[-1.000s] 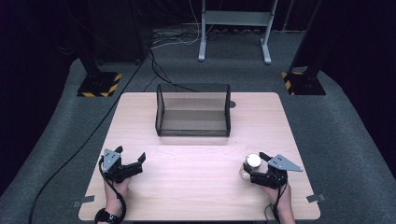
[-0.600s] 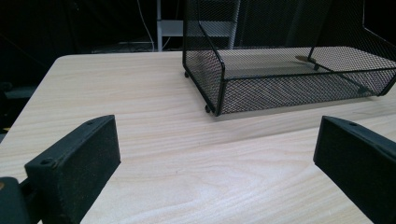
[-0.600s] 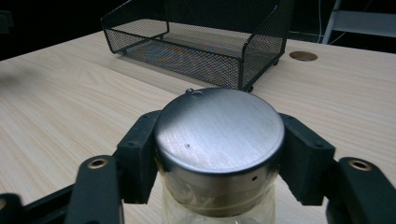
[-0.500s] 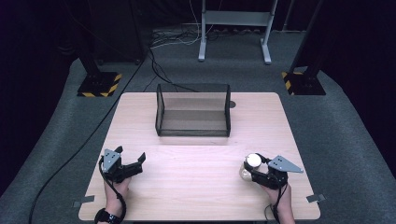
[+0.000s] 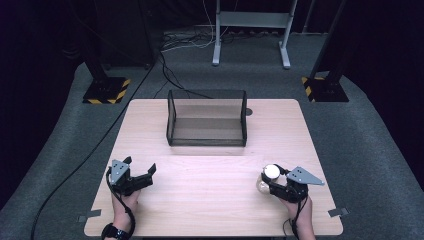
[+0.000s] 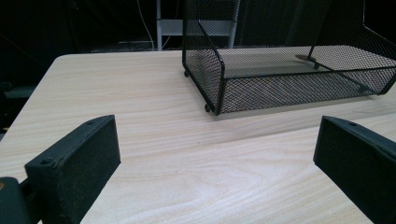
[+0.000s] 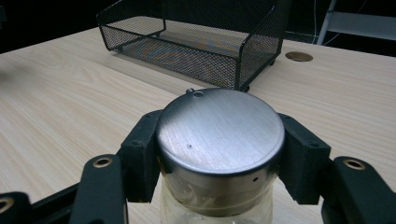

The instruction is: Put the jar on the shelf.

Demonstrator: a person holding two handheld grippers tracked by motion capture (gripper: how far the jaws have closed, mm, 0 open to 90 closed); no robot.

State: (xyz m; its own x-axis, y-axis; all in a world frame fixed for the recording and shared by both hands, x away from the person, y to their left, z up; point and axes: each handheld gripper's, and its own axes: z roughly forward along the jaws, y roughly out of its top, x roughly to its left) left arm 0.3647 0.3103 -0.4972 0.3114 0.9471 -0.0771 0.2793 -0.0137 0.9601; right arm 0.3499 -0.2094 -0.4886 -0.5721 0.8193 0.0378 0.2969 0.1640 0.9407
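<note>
A glass jar (image 7: 219,140) with a brushed metal lid stands upright at the table's front right, and my right gripper (image 5: 270,179) is shut on it just under the lid (image 5: 271,171), one jaw on each side. My left gripper (image 5: 145,175) rests at the front left, open, with bare wood between its two black pads (image 6: 74,163). A black wire-mesh basket (image 5: 207,120) sits at the back middle of the table, its open side toward me. In the left gripper view the mesh basket (image 6: 285,70) lies ahead and to the right; in the right gripper view the same basket (image 7: 196,37) lies beyond the jar.
The light wooden table (image 5: 210,200) has a round cable hole (image 5: 248,112) behind the basket's right end. Dark floor surrounds it, with stand bases marked in yellow and black (image 5: 106,91) and a grey metal frame (image 5: 250,30) beyond the far edge. A cable (image 5: 75,170) trails left.
</note>
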